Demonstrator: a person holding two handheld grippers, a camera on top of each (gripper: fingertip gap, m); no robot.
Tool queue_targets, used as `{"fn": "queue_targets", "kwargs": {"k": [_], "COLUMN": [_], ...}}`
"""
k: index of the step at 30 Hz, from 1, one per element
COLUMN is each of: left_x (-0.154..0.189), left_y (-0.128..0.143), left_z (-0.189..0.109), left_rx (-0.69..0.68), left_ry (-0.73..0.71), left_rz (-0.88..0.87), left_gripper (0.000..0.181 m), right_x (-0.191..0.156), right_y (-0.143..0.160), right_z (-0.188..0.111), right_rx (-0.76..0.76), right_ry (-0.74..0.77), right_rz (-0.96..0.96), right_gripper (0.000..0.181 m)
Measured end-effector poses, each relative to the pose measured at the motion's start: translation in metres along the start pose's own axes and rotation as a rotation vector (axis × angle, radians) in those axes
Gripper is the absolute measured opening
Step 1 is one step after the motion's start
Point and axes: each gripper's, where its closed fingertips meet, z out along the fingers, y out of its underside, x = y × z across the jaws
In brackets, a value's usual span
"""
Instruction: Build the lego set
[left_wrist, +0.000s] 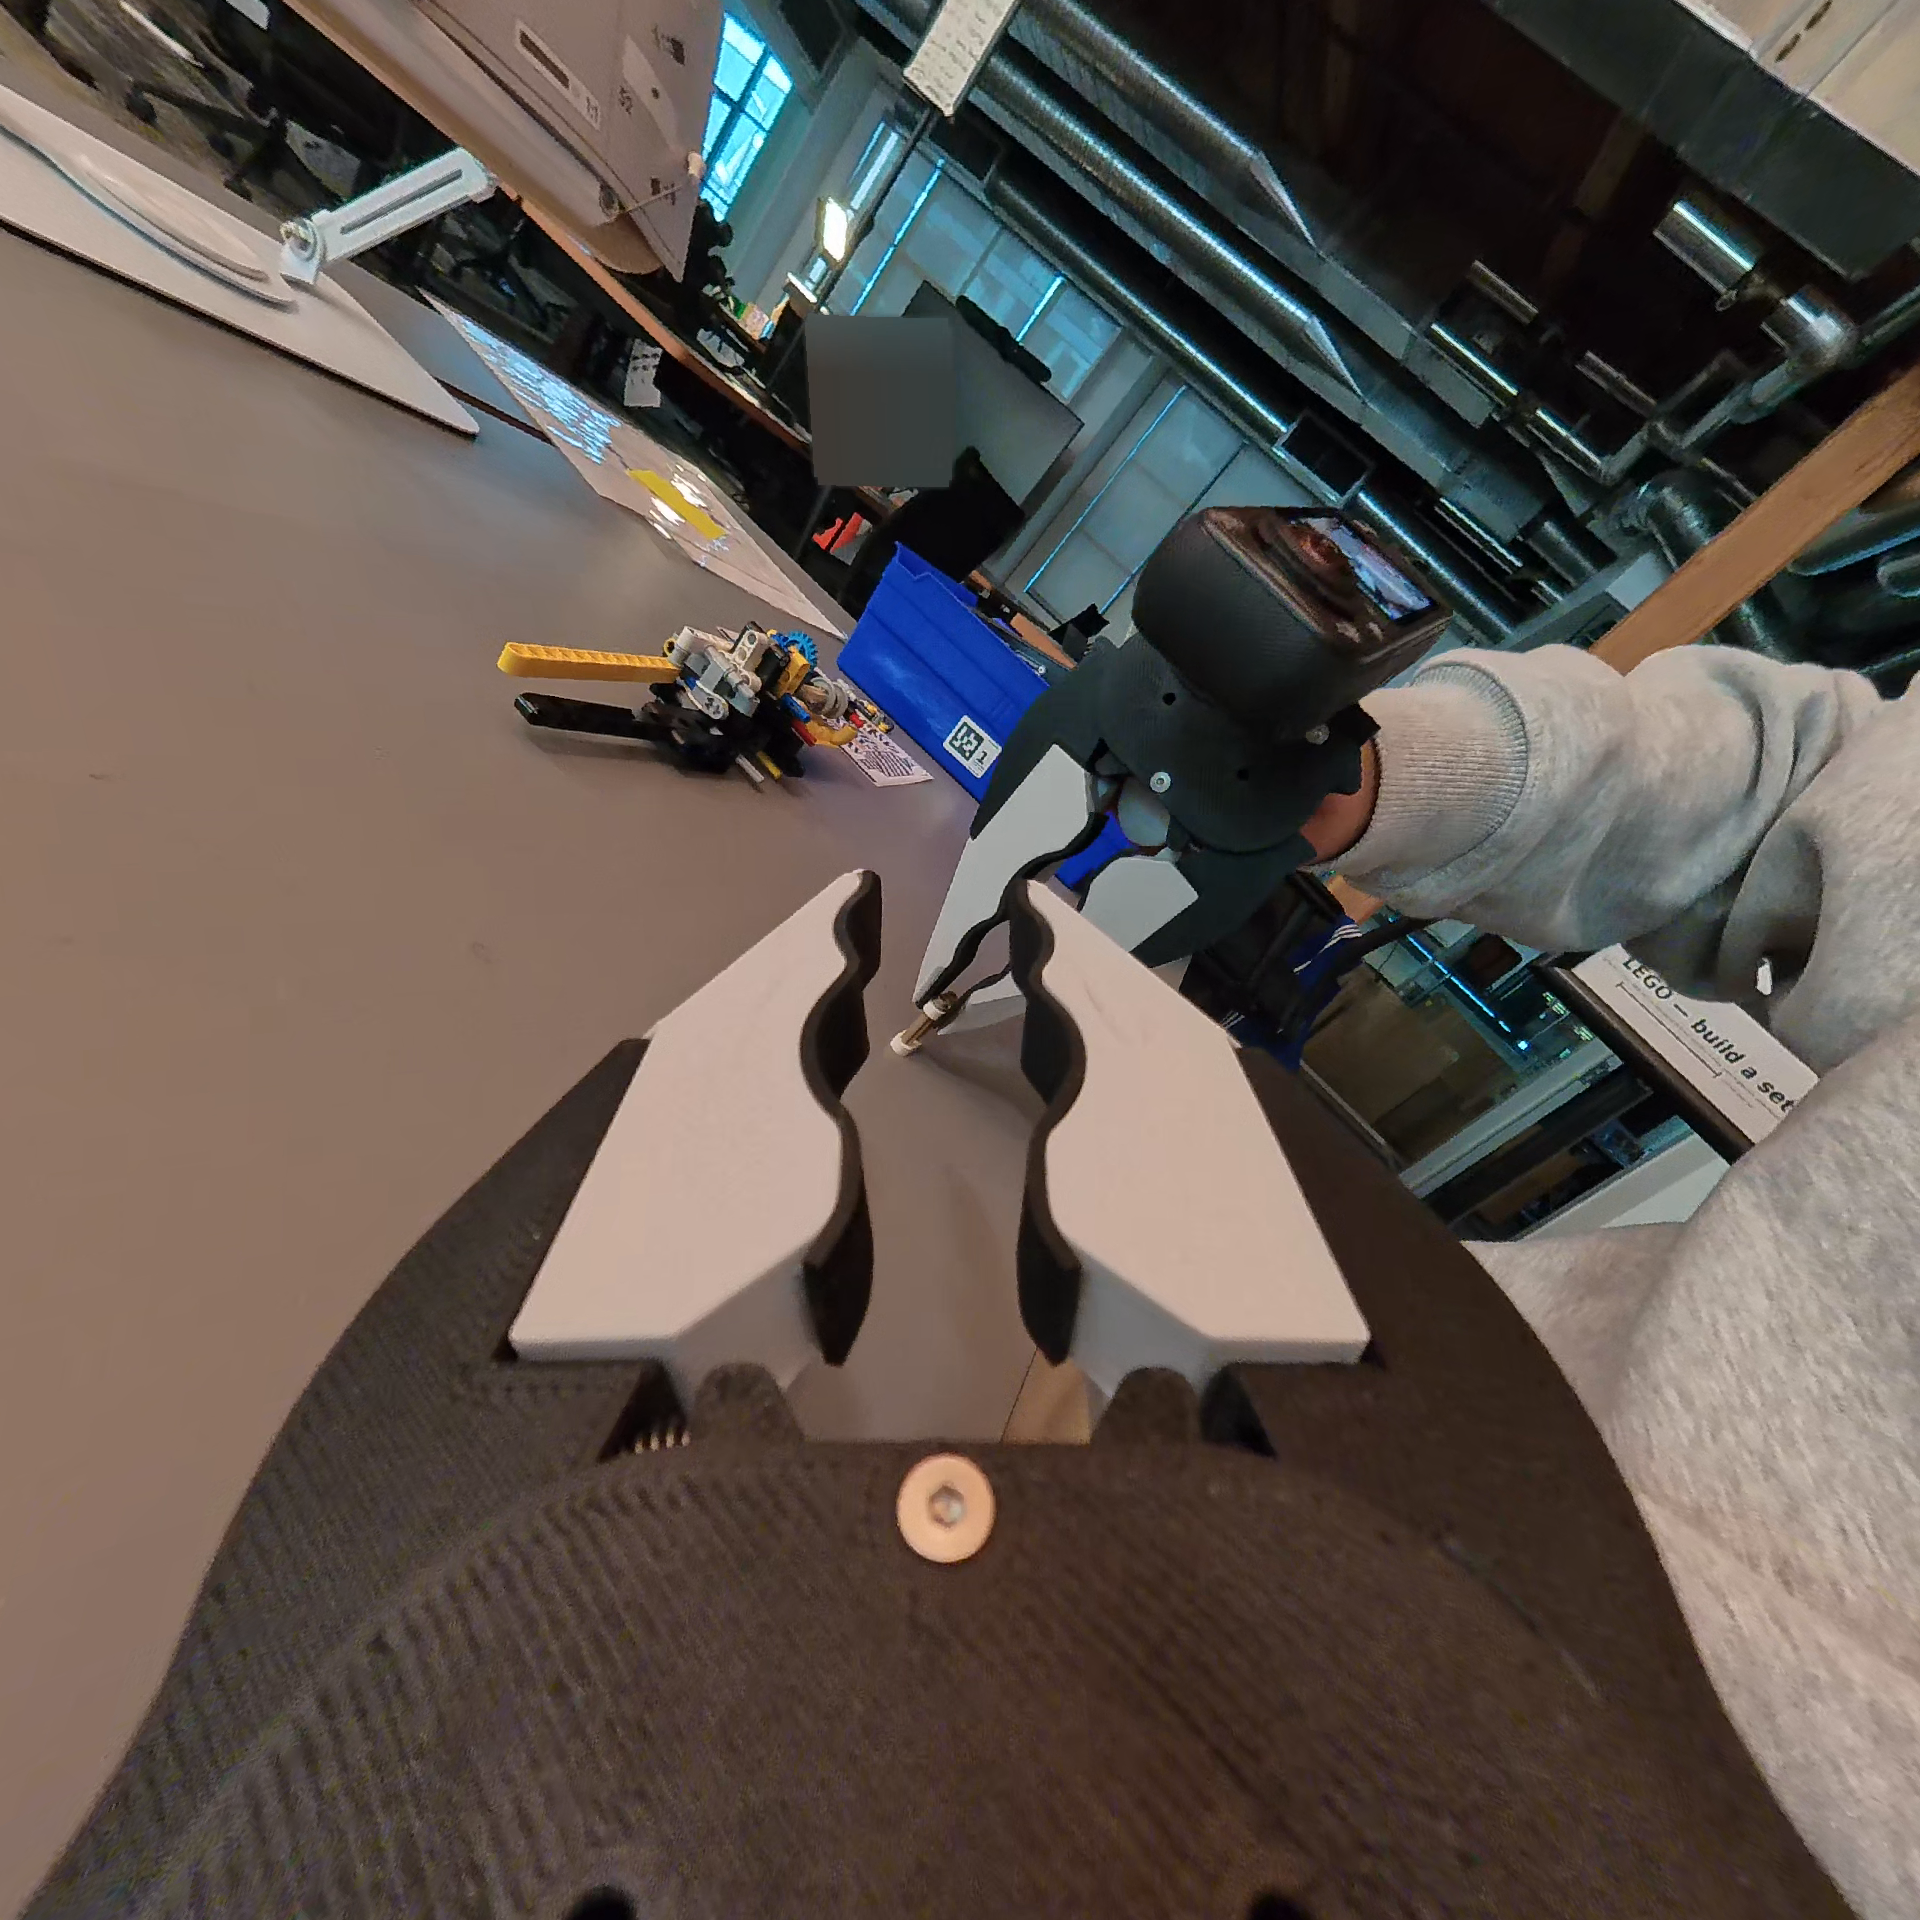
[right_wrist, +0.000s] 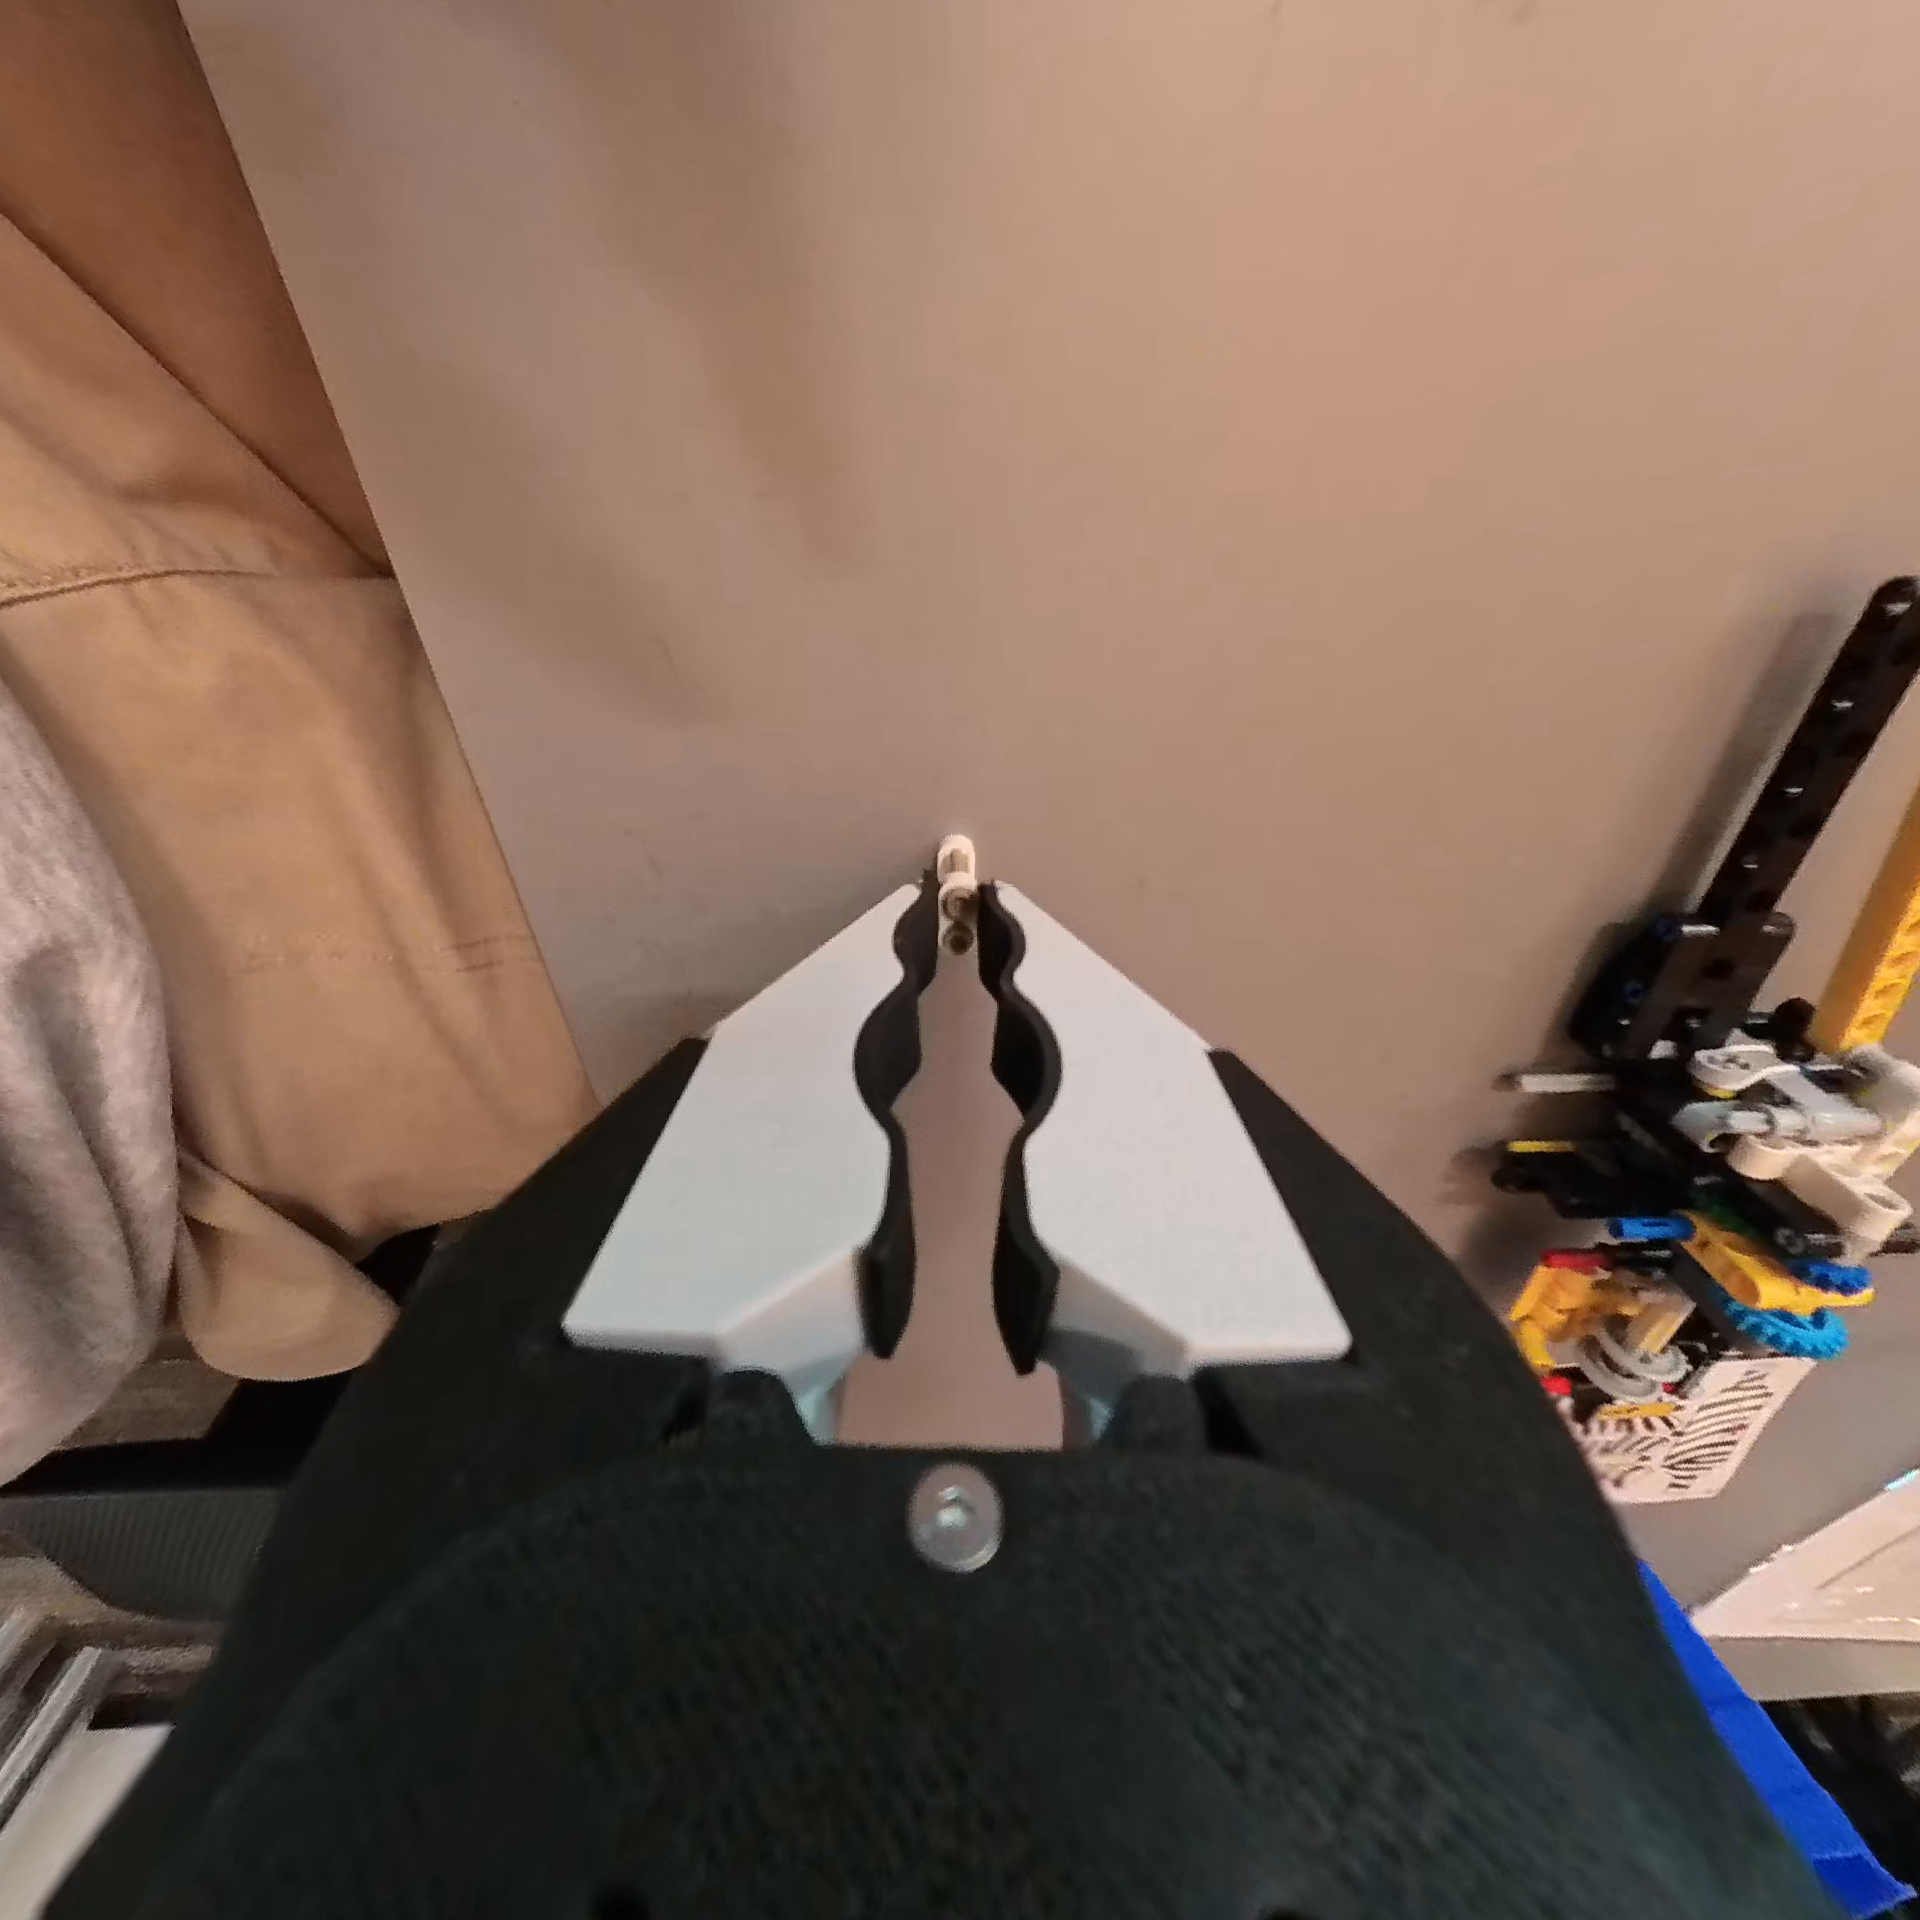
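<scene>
A small cream pin (right_wrist: 957, 902) is being pinched at the very tips of the right gripper (right_wrist: 958, 912), whose fingers are being kept narrow around it; only the pin's far end and a short stretch between the black wavy pads (right_wrist: 902, 1023) are being shown, so its full shape is hard to make out. In the left wrist view the same pin (left_wrist: 921, 1029) is being held with its long axis slanting down toward 7 o'clock, its pale tip touching or just above the grey tabletop (left_wrist: 260, 831); which of the two cannot be told. There the right gripper (left_wrist: 971, 997) is being partly hidden behind the left gripper (left_wrist: 945, 914), whose grey wedge fingers are being held moderately apart with nothing between them.

The partly built lego model (left_wrist: 696, 696) is being shown at 11 o'clock of the left gripper, well apart, its yellow and black beams pointing toward 9 o'clock. In the right wrist view the model (right_wrist: 1725, 1153) is being cut off at the 3 o'clock edge. A blue plastic bin (left_wrist: 935, 665) is being seen just beyond the model, and a grey knit sleeve (left_wrist: 1558, 790) is being seen behind the right gripper.
</scene>
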Motion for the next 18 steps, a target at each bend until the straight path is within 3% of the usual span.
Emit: {"fn": "queue_targets", "kwargs": {"k": [18], "left_x": [0.0009], "left_y": [0.0008], "left_z": [-0.0006], "left_rx": [-0.006], "left_ry": [-0.004], "left_rz": [0.019], "left_gripper": [0.022], "right_x": [0.0013], "right_y": [-0.0005], "right_z": [0.0006], "right_rx": [0.032], "right_ry": [-0.006], "right_rz": [0.039], "right_gripper": [0.006]}}
